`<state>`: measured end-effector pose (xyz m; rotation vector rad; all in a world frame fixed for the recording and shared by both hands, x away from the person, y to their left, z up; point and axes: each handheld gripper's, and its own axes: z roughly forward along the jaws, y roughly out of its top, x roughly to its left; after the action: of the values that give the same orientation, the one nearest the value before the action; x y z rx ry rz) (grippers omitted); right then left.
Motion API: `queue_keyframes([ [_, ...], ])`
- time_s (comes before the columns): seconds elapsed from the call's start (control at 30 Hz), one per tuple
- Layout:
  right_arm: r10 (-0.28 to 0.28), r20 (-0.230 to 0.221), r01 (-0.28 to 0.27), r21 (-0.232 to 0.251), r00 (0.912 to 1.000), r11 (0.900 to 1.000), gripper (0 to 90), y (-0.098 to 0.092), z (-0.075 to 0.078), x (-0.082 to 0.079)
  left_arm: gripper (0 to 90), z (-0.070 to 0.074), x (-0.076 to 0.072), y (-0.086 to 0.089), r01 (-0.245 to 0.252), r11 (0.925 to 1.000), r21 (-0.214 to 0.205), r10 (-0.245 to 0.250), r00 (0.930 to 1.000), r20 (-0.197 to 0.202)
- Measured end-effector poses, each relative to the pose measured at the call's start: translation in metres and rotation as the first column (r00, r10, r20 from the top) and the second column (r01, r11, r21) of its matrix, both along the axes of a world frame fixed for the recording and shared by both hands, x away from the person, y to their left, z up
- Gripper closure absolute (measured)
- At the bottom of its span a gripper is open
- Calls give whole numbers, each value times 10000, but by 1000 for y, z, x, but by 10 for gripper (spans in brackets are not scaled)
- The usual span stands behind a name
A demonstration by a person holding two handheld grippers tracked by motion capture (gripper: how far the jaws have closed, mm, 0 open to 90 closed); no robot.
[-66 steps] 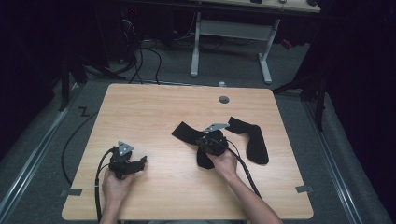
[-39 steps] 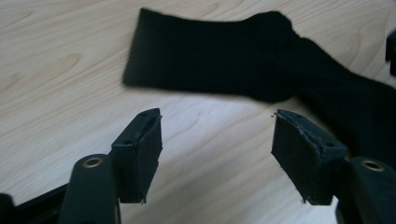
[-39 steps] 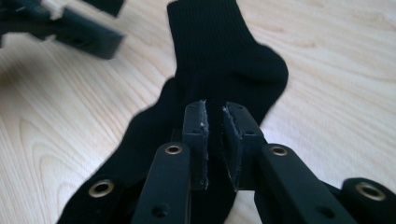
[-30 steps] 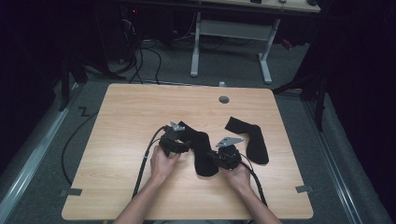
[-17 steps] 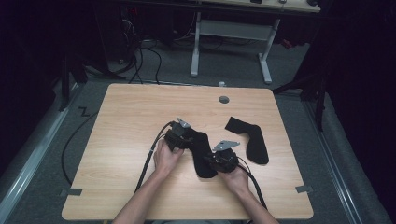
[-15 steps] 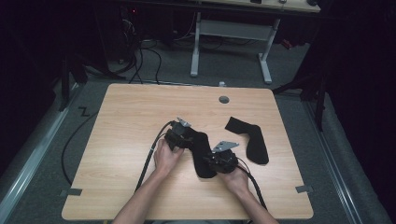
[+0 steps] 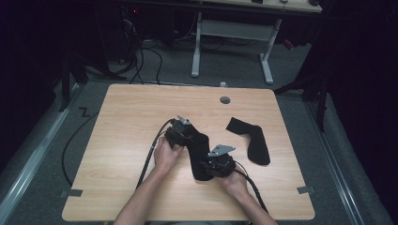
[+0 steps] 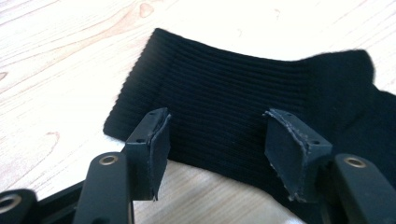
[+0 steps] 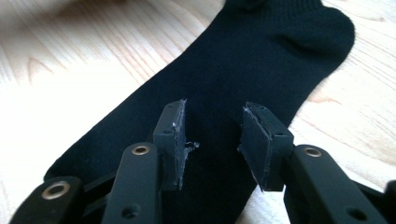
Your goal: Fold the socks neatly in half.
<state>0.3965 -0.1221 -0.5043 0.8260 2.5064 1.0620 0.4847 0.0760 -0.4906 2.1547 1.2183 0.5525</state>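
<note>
Dim room with grey carpet, pale wooden table [image 7: 126,140], no legible writing, black sock [image 7: 199,157] lying flat mid-table, left gripper [image 8: 217,140] agape over its ribbed cuff, right gripper [image 9: 210,140] just opening, sock foot unpinched between its pads, second sock [image 7: 251,138] well apart.

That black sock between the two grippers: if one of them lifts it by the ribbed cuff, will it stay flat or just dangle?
Probably dangle: the sock is thin knit lying limp on the table. Its ribbed cuff should pinch easily and grip well. It looks light, and likely bunches if pushed.
</note>
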Motion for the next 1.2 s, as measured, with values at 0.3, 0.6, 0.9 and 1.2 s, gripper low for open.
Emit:
queue_keyframes([
  [0.3,-83,55,83,26,10000,10000,586,7,-1,-6,424,-1,10,-12,402,9992,-69,-401,9992,71],
  [0.6,-132,-107,134,122,9999,9998,521,11,0,-7,385,-4,13,-13,422,9967,-688,-420,9991,42],
  [0.9,-612,110,597,1016,9981,9930,681,-1,18,-4,381,6,-18,-9,513,9940,-966,-445,9964,715],
  [1.2,-1400,44,1386,1131,9901,9839,764,-10,28,33,356,-3,-47,0,579,9933,-1004,-529,9973,518],
])
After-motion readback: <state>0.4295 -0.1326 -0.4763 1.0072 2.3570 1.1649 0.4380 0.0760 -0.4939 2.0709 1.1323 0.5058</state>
